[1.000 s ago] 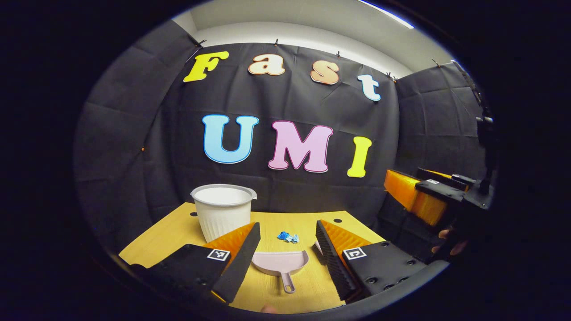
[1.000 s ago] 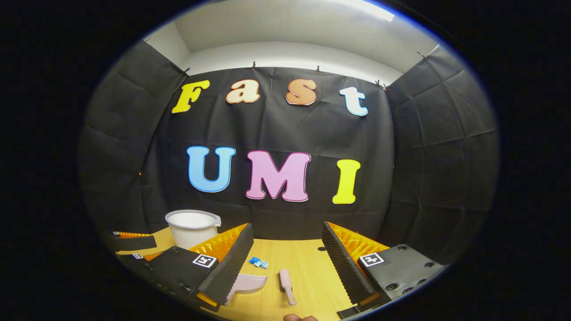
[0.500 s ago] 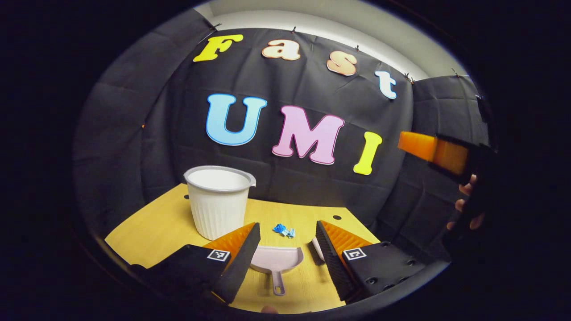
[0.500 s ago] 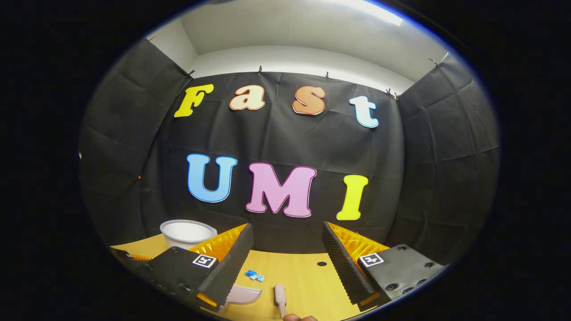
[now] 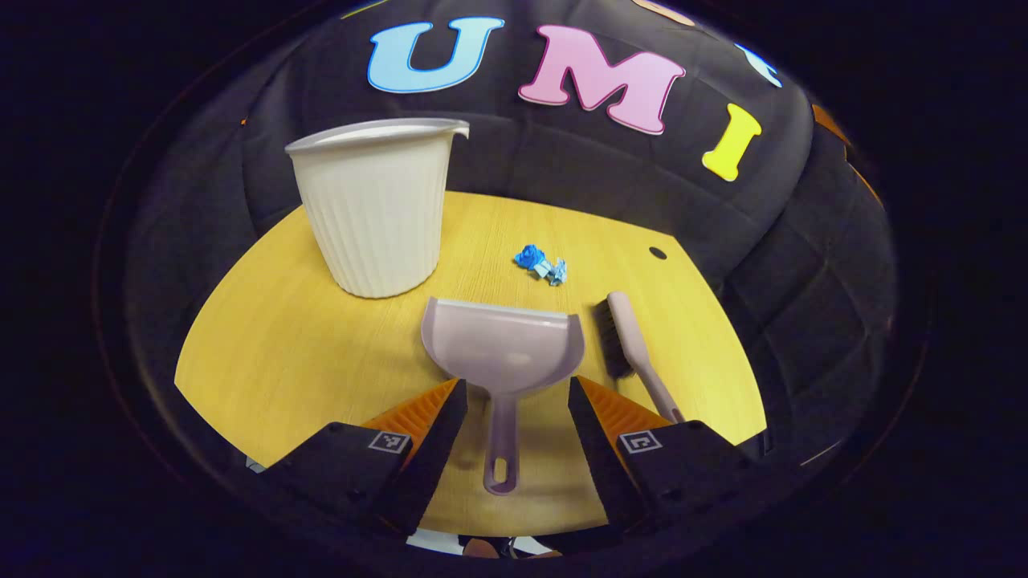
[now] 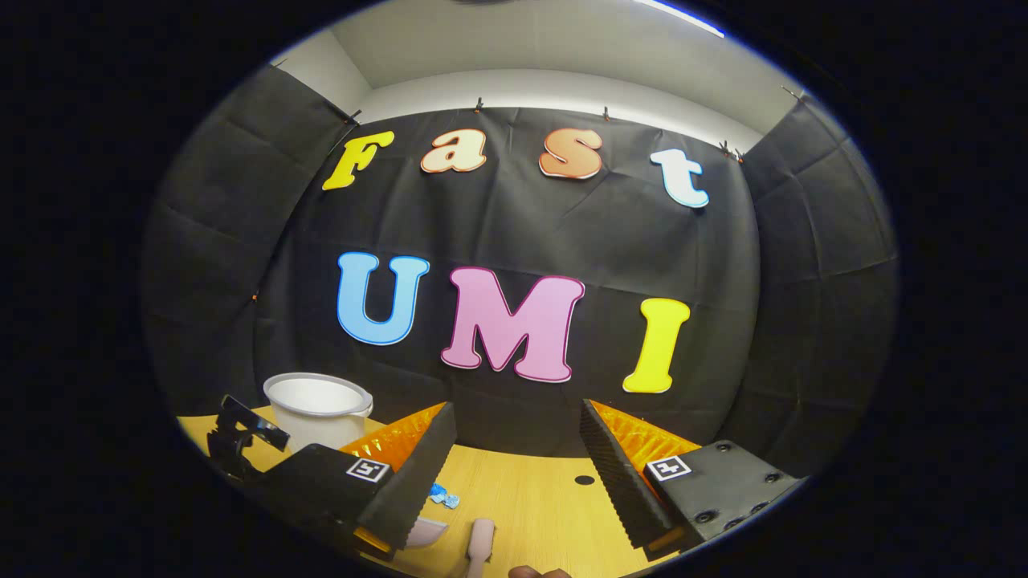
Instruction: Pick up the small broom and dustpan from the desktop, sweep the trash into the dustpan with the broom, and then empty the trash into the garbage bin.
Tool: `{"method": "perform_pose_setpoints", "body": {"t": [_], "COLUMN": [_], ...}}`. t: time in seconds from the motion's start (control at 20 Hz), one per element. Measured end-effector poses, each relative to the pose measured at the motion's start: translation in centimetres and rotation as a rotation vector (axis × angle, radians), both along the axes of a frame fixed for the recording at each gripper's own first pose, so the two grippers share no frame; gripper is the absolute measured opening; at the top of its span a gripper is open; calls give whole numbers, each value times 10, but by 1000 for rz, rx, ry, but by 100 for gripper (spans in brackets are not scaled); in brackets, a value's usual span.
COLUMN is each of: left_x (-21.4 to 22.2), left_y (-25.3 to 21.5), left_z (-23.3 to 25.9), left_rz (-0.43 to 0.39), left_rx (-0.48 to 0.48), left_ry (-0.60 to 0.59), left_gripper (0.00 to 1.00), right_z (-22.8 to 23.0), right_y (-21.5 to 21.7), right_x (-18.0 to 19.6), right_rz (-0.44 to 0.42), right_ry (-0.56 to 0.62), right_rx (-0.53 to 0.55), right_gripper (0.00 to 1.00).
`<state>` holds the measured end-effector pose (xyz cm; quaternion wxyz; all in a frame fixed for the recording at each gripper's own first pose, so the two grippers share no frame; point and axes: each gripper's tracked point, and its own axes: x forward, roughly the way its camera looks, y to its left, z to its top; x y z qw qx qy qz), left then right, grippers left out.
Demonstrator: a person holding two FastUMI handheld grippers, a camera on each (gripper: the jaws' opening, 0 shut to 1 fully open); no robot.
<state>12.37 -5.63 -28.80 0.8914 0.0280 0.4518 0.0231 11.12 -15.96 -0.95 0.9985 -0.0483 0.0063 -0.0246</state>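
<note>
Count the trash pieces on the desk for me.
1: a blue crumpled cluster of trash, lying on the desk just beyond the dustpan, right of the bin. More may be hidden.

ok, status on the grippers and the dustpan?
Left gripper open, straddling dustpan handle. Right gripper open, high. Broom beside dustpan; nothing blocking.

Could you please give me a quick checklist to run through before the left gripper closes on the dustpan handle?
1. Left gripper open, fingers either side of the dustpan handle: ok.
2. Fingers touching the handle: not yet, gaps on both sides.
3. Dustpan flat on the desktop, mouth toward the blue trash: ok.
4. Broom lying free beside the dustpan: ok.
5. Right gripper open, nothing held: ok.
6. Garbage bin upright: ok.
</note>
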Motion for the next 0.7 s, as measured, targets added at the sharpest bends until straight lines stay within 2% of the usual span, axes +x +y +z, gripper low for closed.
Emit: {"method": "perform_pose_setpoints", "body": {"t": [0.05, 0.15, 0.3, 0.4, 0.45, 0.55, 0.6, 0.7], "left_x": [1, 7, 4, 13, 16, 21, 17, 18], "left_y": [0, 2, 6, 11, 13, 20, 20, 17], "left_z": [-12, -31, -49, -56, -60, -62, -65, -71], "left_rz": [12, 35, 92, 95, 100, 119, 134, 155], "left_rx": [5, 17, 59, 90, 101, 144, 151, 135], "left_ry": [54, 137, 261, 315, 353, 428, 488, 534], "left_gripper": [77, 78, 78, 78, 77, 78, 77, 77], "right_z": [-15, -33, -62, -82, -95, -142, -168, -185], "right_y": [-1, 4, 12, 7, 8, 24, 21, 15], "right_x": [4, 3, -2, 1, 5, 1, -4, -6], "right_rz": [31, 105, 201, 216, 225, 299, 299, 287], "right_ry": [24, 36, 51, 87, 122, 295, 382, 433], "right_rx": [-43, -107, -90, -67, -46, 1, 3, 31], "right_gripper": [99, 100, 100, 100, 100, 100, 100, 100]}}
